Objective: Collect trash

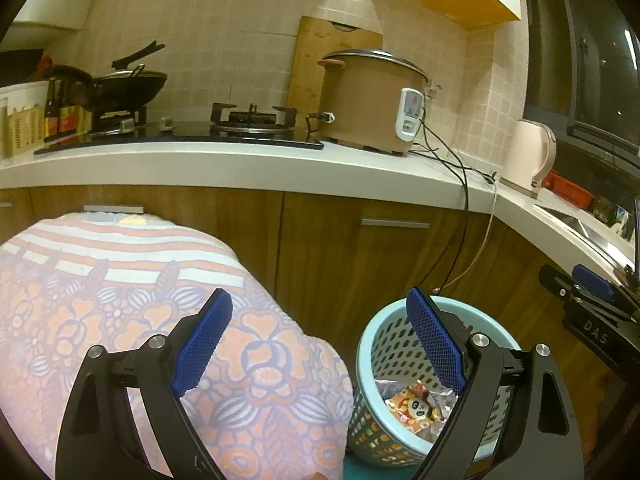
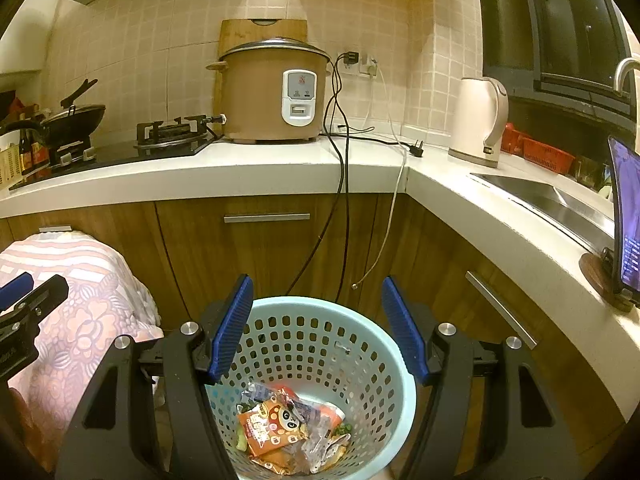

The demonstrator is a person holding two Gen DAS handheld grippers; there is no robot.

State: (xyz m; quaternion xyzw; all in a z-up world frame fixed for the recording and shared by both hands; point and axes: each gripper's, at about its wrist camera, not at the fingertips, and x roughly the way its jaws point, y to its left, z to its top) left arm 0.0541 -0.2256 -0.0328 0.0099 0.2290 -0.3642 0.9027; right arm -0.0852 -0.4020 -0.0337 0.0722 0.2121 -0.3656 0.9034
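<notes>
Hovering over the pale blue perforated plastic basket on the floor, the right tool gapes empty — crumpled snack wrappers lie inside. The left tool is spread wide too, above a flowered cloth.

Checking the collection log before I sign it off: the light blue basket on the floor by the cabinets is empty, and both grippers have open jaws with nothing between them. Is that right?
Not quite. The light blue basket is not empty: snack wrappers lie at its bottom, as the right wrist view shows. The rest holds: the left gripper and right gripper have open jaws with nothing between them.
</notes>
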